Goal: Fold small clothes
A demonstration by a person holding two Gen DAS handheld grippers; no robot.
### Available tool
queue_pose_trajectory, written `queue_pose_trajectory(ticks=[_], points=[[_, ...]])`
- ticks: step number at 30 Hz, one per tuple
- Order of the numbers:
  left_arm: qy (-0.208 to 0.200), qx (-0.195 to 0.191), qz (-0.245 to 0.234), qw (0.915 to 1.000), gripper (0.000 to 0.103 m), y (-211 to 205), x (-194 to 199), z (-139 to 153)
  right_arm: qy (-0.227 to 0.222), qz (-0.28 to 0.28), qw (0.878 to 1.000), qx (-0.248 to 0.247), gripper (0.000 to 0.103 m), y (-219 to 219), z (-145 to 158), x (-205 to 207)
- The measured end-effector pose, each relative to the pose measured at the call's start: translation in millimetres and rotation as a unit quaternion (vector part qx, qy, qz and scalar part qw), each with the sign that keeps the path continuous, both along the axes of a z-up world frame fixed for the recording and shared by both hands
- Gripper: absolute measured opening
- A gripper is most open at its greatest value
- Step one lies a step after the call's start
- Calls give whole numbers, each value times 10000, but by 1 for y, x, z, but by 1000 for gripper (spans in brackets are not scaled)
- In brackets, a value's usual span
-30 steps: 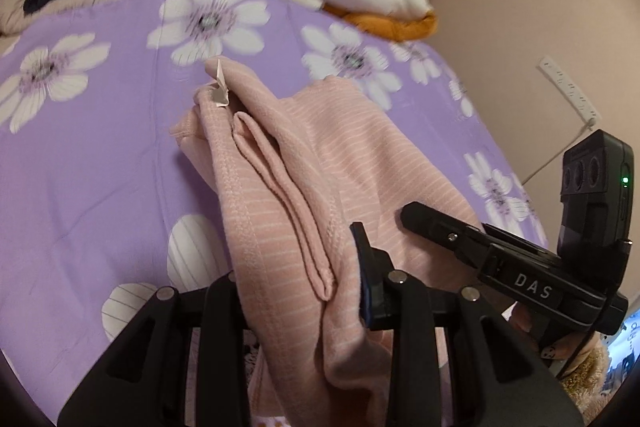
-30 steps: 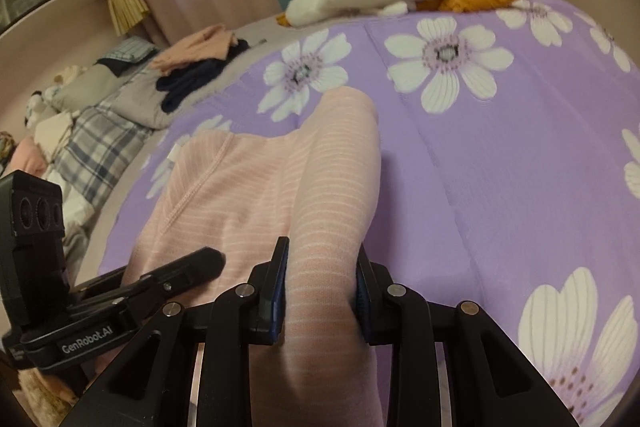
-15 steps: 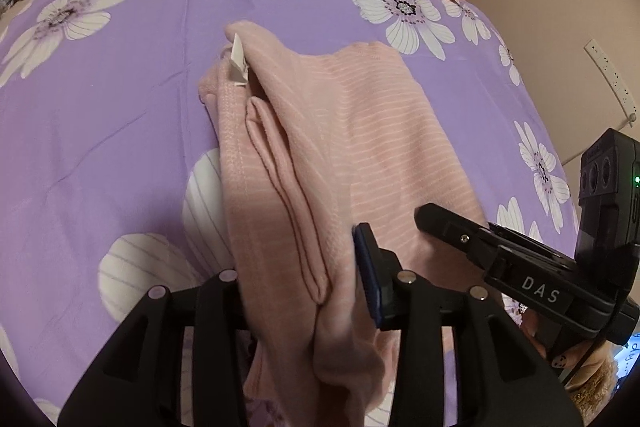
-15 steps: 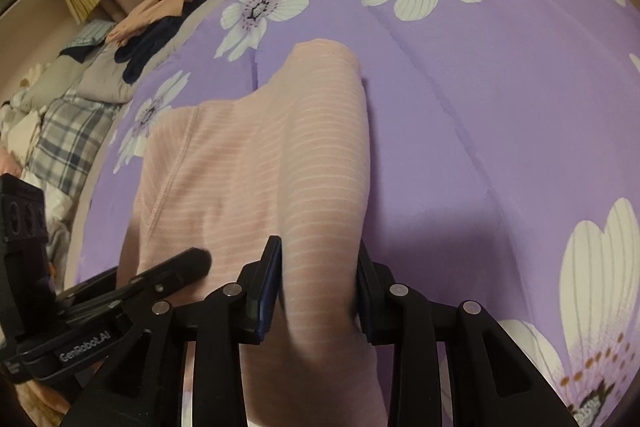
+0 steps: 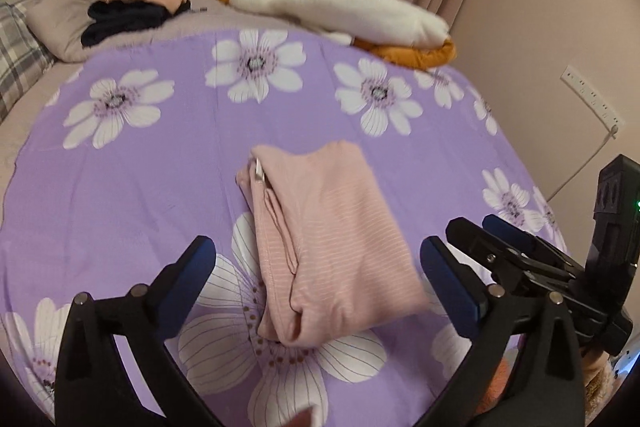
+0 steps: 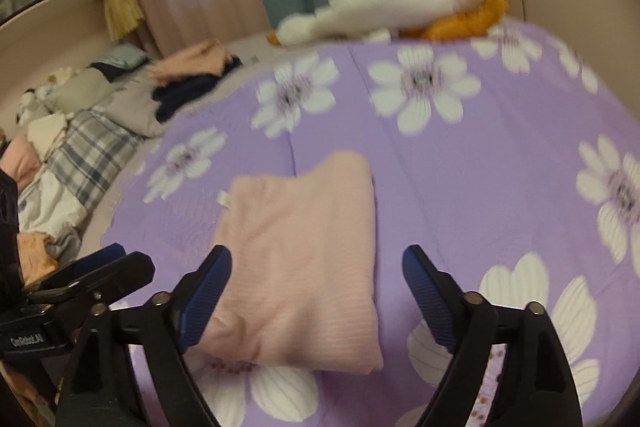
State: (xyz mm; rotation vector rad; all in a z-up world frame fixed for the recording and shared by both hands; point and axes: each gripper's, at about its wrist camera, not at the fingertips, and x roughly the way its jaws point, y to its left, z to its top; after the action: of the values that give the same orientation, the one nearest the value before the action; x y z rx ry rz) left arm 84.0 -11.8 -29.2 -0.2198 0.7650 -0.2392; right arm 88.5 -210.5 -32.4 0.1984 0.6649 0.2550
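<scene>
Grippers, left (image 5: pixel 318 267) and right (image 6: pixel 316 279), jaws just spread wide, clear of folded pink garment (image 5: pixel 328 243) on floral bedspread (image 5: pixel 160 163).

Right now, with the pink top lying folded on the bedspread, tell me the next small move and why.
Probably draw both grippers back and turn toward the pile of clothes for another piece. The pink top lies folded flat on the bedspread, and the left gripper and right gripper have just opened off it.

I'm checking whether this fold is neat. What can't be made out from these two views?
- Folded pink striped garment: its underside is hidden against the purple flowered bedspread in both views.
- Its stripes and small white tag: motion-blurred in the right wrist view.
- Its near edge, left wrist view: blurred too.
</scene>
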Motion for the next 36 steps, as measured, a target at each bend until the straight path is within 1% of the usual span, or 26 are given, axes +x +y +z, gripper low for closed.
queue_pose_trajectory(ticks=[2,4,7,10,15,19,31,36], points=[[-57,40,17,10000,102,0,-7,6,-232,5,9997,-37,92,4,12,-10],[-137,141,61,9998,102,0,-16,10,-361,-4,9993,-77,92,6,17,-16],[-178,176,87,9996,102,2,-25,7,-423,-59,9990,-94,93,8,18,-23],[-92,78,89,9999,102,6,-31,0,-392,-132,9991,-38,93,8,15,-27],[21,182,98,9998,102,5,-40,-9,-247,-179,9995,-47,93,11,8,-31],[70,172,85,9998,102,7,-44,-12,-174,-216,9996,-78,93,13,4,-36],[26,61,19,10000,102,10,-52,-11,-103,-276,9993,-228,93,18,1,-40],[19,39,11,10000,102,9,-54,-10,-116,-302,9988,-365,93,21,1,-41]])
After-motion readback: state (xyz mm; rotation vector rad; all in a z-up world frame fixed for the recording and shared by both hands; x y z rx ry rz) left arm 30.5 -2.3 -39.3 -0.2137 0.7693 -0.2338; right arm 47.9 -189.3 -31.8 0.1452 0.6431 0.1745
